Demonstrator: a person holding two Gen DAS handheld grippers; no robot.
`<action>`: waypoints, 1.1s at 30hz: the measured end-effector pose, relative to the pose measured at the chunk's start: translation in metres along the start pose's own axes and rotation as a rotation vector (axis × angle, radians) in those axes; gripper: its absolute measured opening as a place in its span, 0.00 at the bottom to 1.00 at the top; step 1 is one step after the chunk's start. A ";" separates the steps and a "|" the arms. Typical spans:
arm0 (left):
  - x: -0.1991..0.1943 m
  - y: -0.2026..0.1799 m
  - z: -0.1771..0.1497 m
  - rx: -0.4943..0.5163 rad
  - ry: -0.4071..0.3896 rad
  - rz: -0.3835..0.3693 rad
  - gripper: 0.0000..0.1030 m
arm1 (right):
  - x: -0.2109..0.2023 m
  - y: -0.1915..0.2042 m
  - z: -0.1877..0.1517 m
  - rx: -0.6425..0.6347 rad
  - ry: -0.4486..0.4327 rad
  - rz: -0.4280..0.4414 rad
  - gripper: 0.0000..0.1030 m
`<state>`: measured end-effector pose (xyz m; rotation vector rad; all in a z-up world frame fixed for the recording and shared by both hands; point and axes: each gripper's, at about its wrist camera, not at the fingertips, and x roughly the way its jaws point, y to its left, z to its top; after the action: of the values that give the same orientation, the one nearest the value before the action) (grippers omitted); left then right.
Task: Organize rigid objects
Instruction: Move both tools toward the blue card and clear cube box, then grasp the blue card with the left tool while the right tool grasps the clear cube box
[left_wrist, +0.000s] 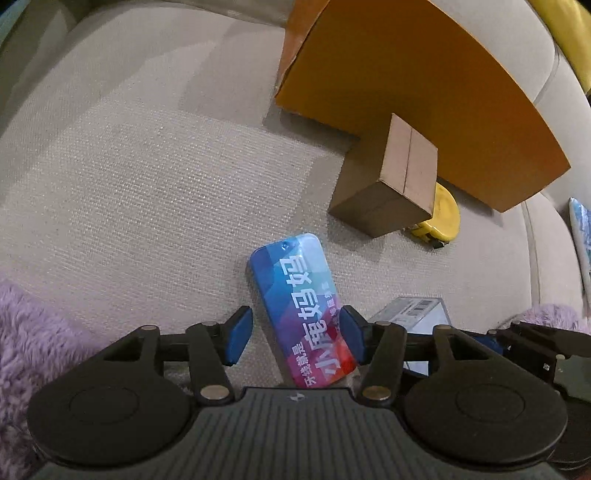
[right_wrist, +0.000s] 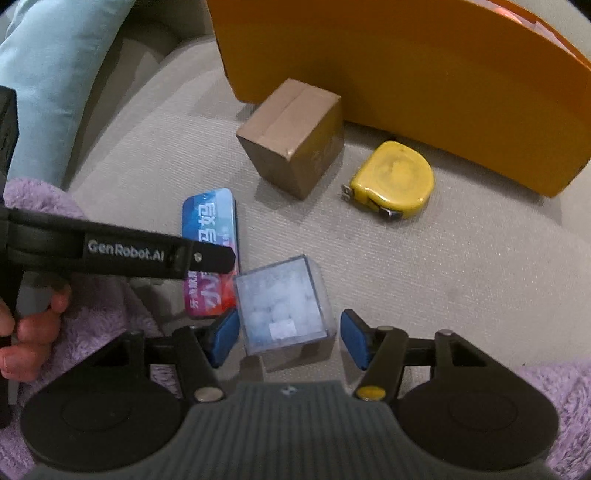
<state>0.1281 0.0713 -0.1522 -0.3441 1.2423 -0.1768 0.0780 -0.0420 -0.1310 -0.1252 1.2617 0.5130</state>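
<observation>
Blue tin (left_wrist: 301, 314) w/ white text, clear box (right_wrist: 284, 306); both fingers apart, nothing clamped.

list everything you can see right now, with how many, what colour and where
tin: one, blue and red with white print, flat on the cushion between the left gripper's open jaws
clear box: one, see-through with white contents, between the right gripper's open jaws, beside the tin
carton: one, brown, taped, in front of the orange box
tape measure: one, yellow, right of the carton
orange box: one, large, at the back
sofa: one, beige, under everything
pillow: one, light blue, far left
blanket: purple, fuzzy, near edge
left gripper: black, blue pads
right gripper: black, blue pads
hand: one, on the left gripper's handle
</observation>
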 end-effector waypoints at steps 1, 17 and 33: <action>-0.001 0.000 0.000 0.004 -0.002 -0.001 0.59 | 0.000 -0.001 0.000 0.001 -0.005 0.009 0.56; -0.014 -0.014 -0.013 0.103 -0.007 -0.043 0.28 | -0.022 -0.034 -0.020 0.126 -0.036 -0.052 0.55; -0.017 -0.070 -0.049 0.361 0.008 -0.020 0.15 | -0.040 -0.047 -0.039 0.198 -0.114 -0.011 0.59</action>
<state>0.0806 0.0031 -0.1260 -0.0428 1.1877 -0.4129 0.0562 -0.1096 -0.1143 0.0625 1.1922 0.3777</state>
